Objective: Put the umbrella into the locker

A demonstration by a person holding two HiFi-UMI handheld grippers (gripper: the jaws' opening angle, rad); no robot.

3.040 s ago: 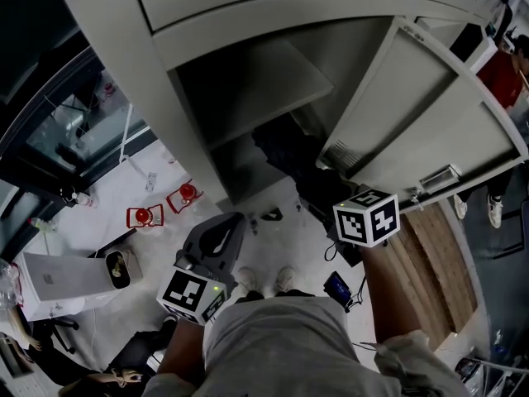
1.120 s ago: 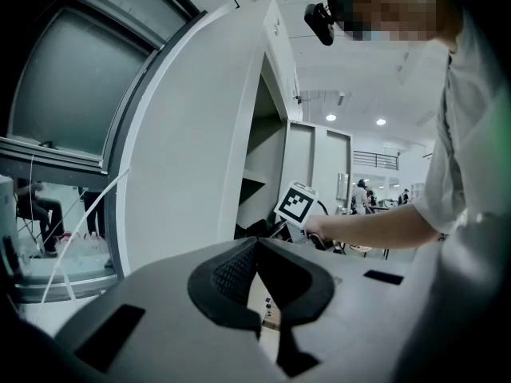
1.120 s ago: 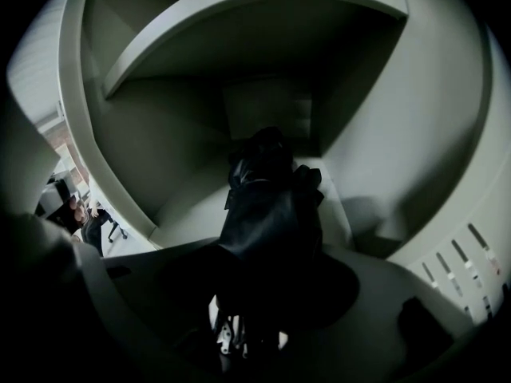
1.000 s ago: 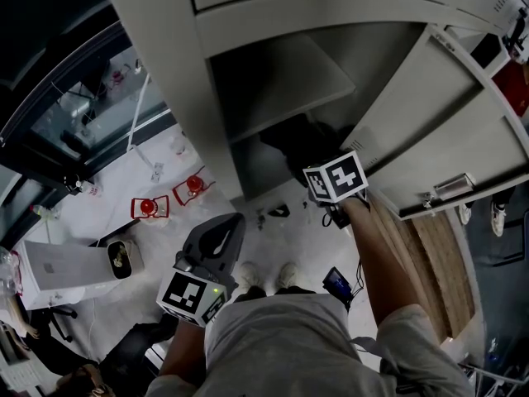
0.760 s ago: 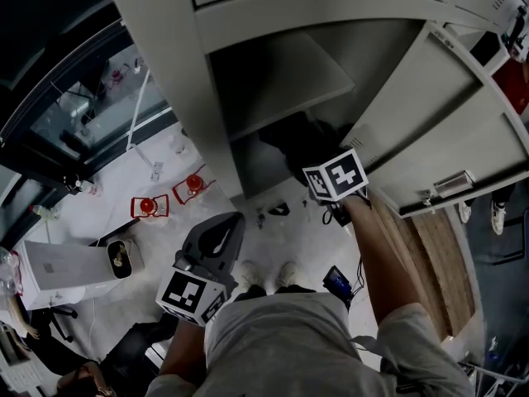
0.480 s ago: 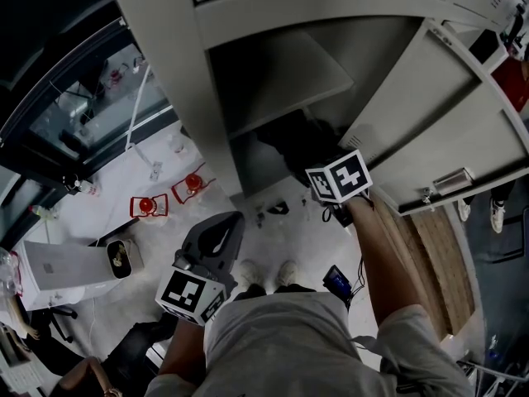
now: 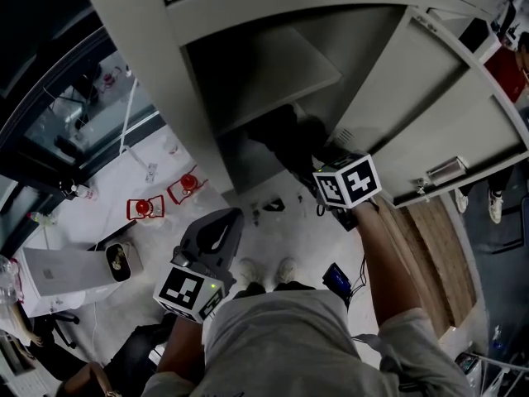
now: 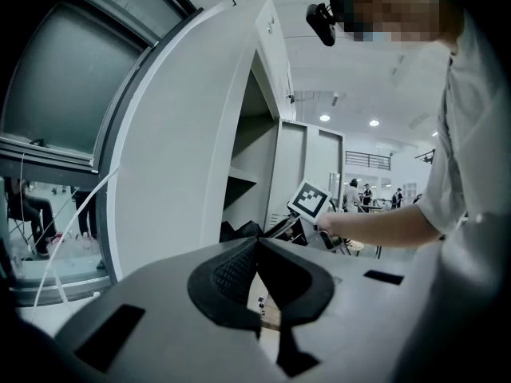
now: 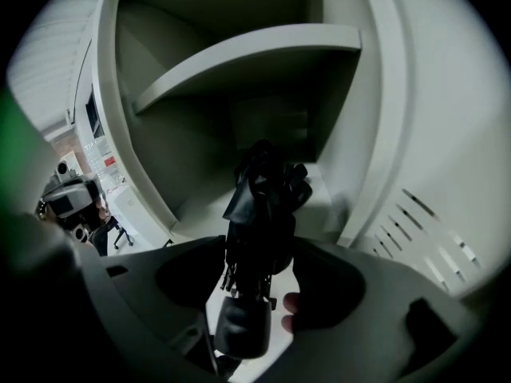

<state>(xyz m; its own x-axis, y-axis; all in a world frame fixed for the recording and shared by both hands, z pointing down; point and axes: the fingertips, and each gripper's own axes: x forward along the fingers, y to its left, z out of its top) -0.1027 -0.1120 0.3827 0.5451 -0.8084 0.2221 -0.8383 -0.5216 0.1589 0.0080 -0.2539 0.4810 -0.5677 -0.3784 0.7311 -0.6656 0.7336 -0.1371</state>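
Black umbrella (image 9: 259, 206) between just-opened right tongs (image 9: 260, 280) (hidden in head view) | left tongs (image 8: 257, 247) clenched

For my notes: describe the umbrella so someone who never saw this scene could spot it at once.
Find the grey locker with its door swung open to the right. In the compartment below its shelf sits the umbrella: folded, black, crumpled fabric, stubby handle pointing out of the opening. It is the only dark thing in the pale locker.
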